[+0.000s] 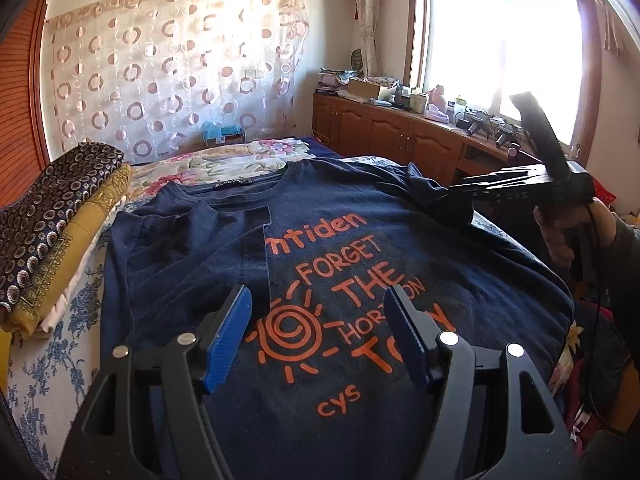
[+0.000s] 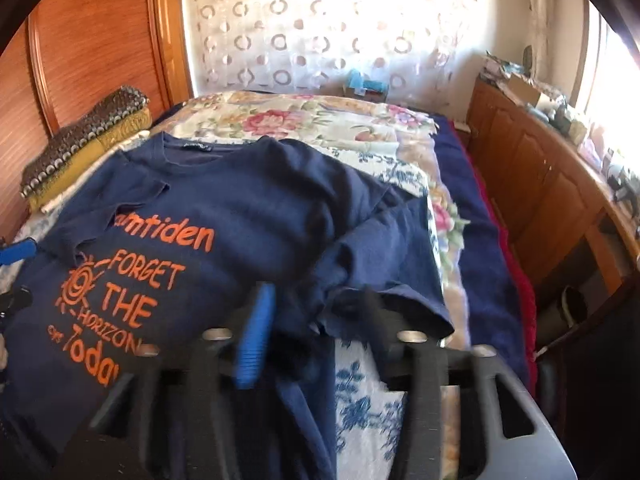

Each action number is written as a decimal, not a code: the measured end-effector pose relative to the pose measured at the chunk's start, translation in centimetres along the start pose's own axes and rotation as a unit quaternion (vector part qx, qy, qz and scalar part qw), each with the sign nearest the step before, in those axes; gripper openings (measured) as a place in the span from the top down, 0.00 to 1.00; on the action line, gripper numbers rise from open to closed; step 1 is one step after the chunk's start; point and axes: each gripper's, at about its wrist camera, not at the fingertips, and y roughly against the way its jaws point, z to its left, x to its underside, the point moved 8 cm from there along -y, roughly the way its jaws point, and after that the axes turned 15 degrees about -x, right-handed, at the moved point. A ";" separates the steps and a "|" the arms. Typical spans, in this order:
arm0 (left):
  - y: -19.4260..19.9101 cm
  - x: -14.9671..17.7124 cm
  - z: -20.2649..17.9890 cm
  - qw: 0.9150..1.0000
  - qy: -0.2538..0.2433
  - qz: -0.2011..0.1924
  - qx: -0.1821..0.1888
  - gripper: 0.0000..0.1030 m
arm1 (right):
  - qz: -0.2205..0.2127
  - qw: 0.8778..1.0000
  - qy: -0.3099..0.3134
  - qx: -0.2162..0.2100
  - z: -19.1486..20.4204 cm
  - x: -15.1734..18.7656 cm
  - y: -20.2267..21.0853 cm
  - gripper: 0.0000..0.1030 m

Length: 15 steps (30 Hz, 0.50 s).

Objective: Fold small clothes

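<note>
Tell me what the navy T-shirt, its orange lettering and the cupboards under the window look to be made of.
Navy T-shirt: soft matte knit, probably cotton; it creases and drapes limply.
Orange lettering: flat printed ink or vinyl, opaque with crisp edges.
Cupboards: reddish-brown wood or veneer with a slight sheen; raised arched door panels.

Sunlit window, wooden cabinets — patterned curtain
</note>
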 end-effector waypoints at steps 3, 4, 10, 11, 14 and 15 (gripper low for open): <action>0.2 0.1 0.1 1.000 0.003 -0.004 0.000 0.33 | -0.024 1.000 -0.019 -0.008 -0.4 0.7 2.0 0.49; 0.2 0.1 0.2 1.000 0.005 -0.004 0.001 0.33 | -0.032 0.999 -0.024 -0.008 -0.3 0.8 2.6 0.49; 0.0 0.2 0.0 1.000 0.009 -0.003 0.005 0.33 | -0.041 0.997 -0.068 0.019 -3.6 1.6 4.0 0.49; 0.0 0.2 0.0 1.000 0.009 -0.002 0.005 0.33 | -0.036 0.996 -0.076 0.020 -4.2 1.7 3.5 0.49; -0.1 0.4 0.1 1.000 0.009 -0.001 0.005 0.33 | -0.021 0.996 -0.081 0.024 -4.9 2.1 1.9 0.49; -0.2 0.4 0.1 1.000 0.009 0.001 0.004 0.33 | -0.012 0.996 -0.081 0.031 -5.3 2.1 1.2 0.49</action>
